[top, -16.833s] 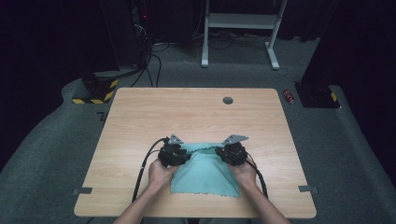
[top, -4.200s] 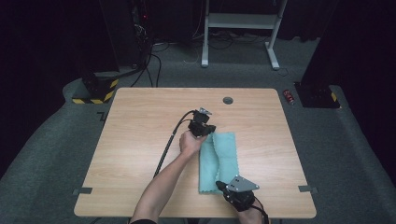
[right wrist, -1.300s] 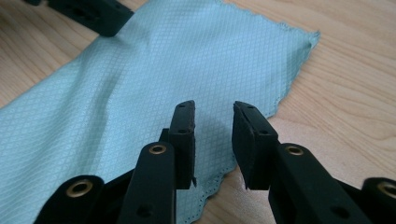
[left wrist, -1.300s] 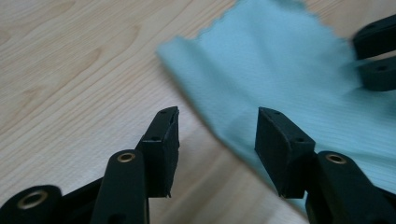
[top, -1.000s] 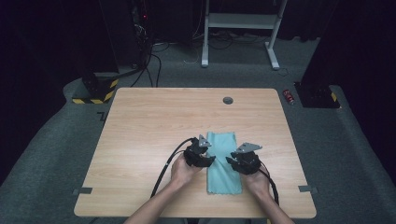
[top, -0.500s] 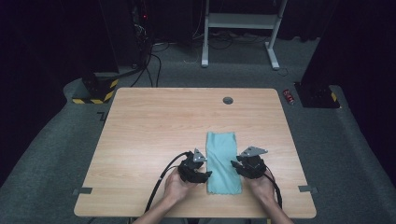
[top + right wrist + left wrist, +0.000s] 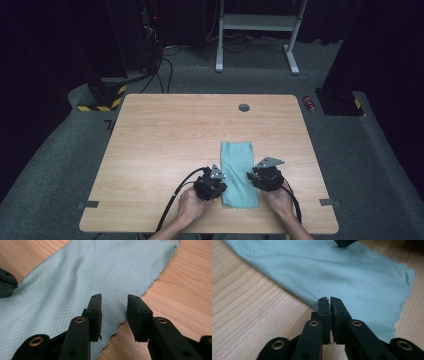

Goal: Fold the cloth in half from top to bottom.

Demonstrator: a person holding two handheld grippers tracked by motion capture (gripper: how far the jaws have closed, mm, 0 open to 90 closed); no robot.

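High view: folded teal cloth point(image 7: 239, 173) lay on the bench point(image 7: 165, 135).
Left tool point(image 7: 329, 302) pressed together at the cloth's left edge; right tool point(image 7: 113, 311) spread over its right edge.

A light wooden worktop point(image 7: 165, 140) with a small round dark grommet point(image 7: 244, 107) near its far edge stands on grey carpet point(image 7: 55, 170). Beyond it the room is dark: a white metal frame point(image 7: 257, 30) stands on the floor, black cables point(image 7: 162, 65) trail across it, and a yellow-and-black striped block point(image 7: 102, 102) lies near the worktop's far left corner.
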